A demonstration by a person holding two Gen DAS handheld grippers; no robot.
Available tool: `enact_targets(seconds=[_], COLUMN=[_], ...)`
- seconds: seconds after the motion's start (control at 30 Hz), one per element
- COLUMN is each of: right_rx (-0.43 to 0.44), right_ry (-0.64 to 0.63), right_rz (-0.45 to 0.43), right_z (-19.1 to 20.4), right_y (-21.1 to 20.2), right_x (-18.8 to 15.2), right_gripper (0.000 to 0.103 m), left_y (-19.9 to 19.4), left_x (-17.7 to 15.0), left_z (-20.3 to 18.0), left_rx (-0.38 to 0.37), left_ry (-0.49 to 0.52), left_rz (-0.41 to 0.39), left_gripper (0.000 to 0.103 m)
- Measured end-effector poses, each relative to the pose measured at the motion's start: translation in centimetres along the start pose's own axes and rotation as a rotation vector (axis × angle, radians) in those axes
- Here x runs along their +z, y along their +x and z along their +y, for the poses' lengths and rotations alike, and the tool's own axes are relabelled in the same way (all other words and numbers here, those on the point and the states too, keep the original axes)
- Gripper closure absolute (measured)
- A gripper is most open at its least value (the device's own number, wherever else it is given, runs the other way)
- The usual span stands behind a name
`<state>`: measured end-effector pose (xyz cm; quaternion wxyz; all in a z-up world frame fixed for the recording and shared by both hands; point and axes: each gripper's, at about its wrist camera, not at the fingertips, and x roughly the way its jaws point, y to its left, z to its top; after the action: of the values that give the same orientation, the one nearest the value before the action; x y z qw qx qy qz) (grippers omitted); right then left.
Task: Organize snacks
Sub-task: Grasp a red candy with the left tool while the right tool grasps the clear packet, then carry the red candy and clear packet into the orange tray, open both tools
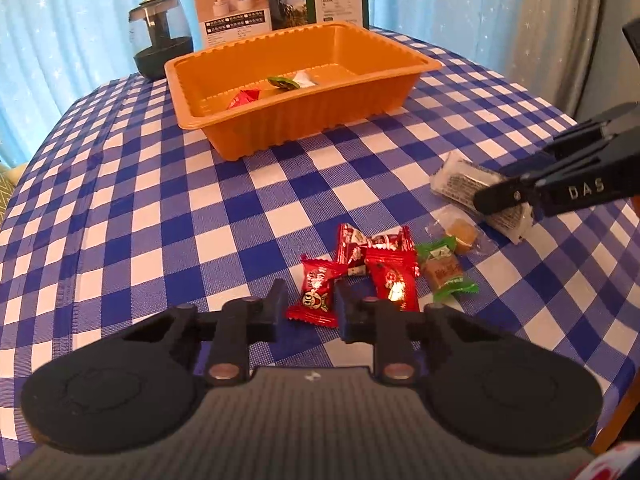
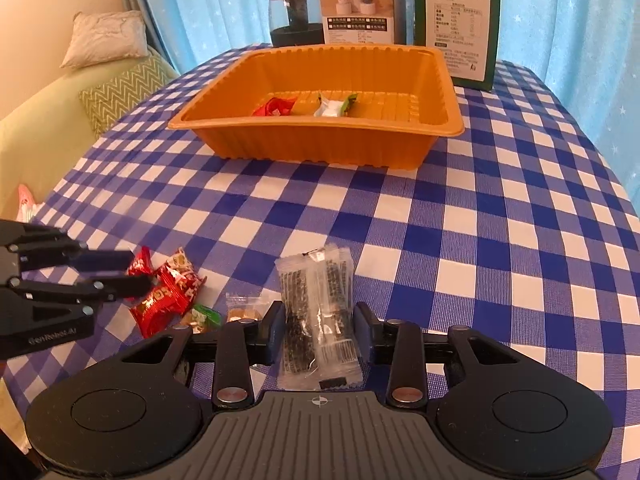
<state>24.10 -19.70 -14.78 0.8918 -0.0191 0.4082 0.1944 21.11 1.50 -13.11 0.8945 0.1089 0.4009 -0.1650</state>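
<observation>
Red candy wrapper [image 1: 315,292] pinched between the fingers of the left gripper [image 1: 308,312], low over the checked tablecloth [image 1: 160,208]. More red sweets [image 1: 384,264] just beyond the fingertips, a green one [image 1: 444,270] off to their far side. Clear seaweed-style packet [image 2: 316,316] clamped lengthwise in the right gripper [image 2: 320,328], poking out past both fingertips. Orange tray [image 2: 320,152] well ahead of both grippers, a few sweets lying inside already. Apparently mid pick-up, both grips just made. Next, probably: lift clear, carry forward over the tray rim, release above its floor.
</observation>
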Motion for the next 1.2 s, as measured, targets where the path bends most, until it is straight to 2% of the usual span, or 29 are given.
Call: enact_targets(seconds=[0.13,0.47,0.77,1.0,1.2], right_rx=[-0.001,-0.007,-0.068,-0.044,-0.044], right_ry=[0.003,-0.001,-0.117,0.023,0.029], right_rz=[0.000,0.006,0.022,0.018,-0.030], right_z=[0.1,0.1,1.8,0.9,1.6], right_y=[-0.1,0.3,1.9,1.6,0.2], right_x=[0.1,0.3,0.0,0.4,1.0], right_gripper=[0.067,0.067,0.062,0.064,0.064], left_y=[-0.1,-0.8,-0.8,-1.9,-2.8], left_x=[-0.1,0.5,0.7,1.2,2.4], left_z=[-0.1,0.2,0.0,-0.2,-0.2], left_rx=[-0.006,-0.002,0.007,0.014,0.000], left_ry=[-0.005,-0.068,-0.074,-0.077,-0.129], left_rz=[0.009,0.014,0.015,-0.001,-0.016], left_gripper=[0.089,0.090,0.090,0.090,0.090])
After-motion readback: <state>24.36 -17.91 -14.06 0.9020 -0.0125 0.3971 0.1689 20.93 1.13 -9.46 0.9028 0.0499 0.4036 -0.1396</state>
